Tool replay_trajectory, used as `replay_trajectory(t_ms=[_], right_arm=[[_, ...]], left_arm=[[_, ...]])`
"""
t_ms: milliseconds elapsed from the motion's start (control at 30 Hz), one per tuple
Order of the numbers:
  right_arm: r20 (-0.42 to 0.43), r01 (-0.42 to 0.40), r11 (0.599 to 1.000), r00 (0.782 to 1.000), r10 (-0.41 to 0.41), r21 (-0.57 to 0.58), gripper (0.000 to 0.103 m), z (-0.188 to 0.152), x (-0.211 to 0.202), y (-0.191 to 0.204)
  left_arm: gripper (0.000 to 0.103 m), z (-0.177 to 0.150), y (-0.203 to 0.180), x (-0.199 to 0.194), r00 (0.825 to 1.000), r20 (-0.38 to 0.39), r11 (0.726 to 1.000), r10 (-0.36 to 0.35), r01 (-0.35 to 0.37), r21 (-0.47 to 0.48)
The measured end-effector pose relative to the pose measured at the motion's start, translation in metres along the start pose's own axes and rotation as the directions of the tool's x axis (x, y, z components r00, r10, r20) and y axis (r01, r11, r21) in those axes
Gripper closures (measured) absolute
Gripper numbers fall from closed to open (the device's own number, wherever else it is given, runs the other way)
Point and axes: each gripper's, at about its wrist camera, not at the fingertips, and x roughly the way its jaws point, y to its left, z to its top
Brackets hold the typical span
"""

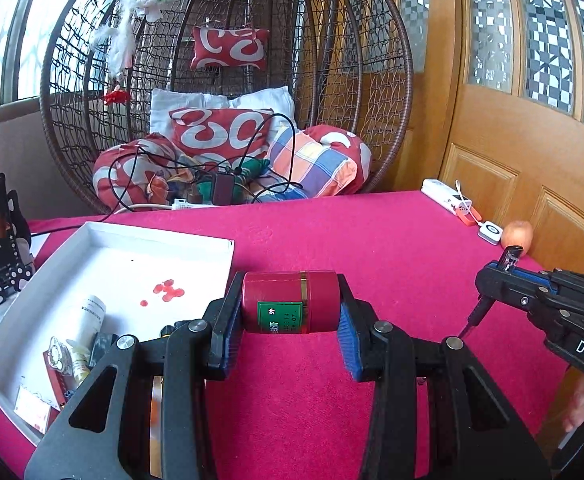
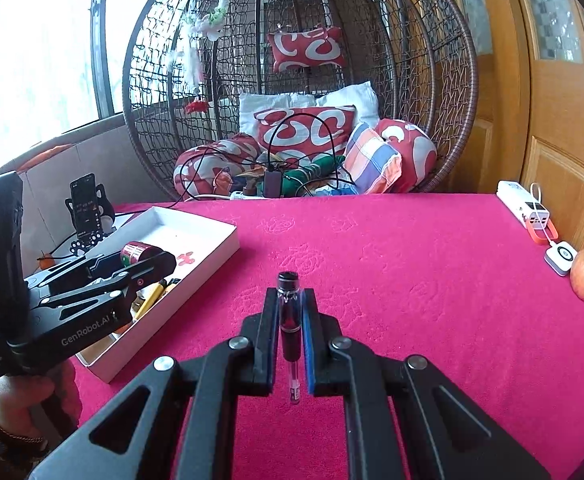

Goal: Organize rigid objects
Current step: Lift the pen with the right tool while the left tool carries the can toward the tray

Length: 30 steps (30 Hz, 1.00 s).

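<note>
Gripping tin [image 1: 290, 302], hand-held gripper [image 1: 290, 320] tilted down

The left gripper [image 1: 290, 320] is clamping a red tin [image 1: 290, 302] sideways above the red tablecloth [image 1: 392, 248], just right of the white tray [image 1: 195, 240]; the right gripper [image 1: 496, 276] is pinching a pen [image 1: 510, 258].

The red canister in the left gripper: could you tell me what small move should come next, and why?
Probably carry the red canister a little leftward, over the white box, before releasing. The left gripper clamps it sideways above the red tablecloth, right of the box's rim, where other small items already lie. The right gripper, shut on a pen, stays clear to the right.
</note>
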Motion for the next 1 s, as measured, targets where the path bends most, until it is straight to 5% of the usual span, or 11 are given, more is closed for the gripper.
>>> replay_trajectory(t_ms=[1000], right_arm=[[0.074,-0.082,0.980,0.993,0.097,-0.181,0.095,0.041,-0.023,0.100]], left_arm=[[0.063,0.006,0.083,-0.065,0.979,0.127,0.982,0.159,-0.144,-0.122]])
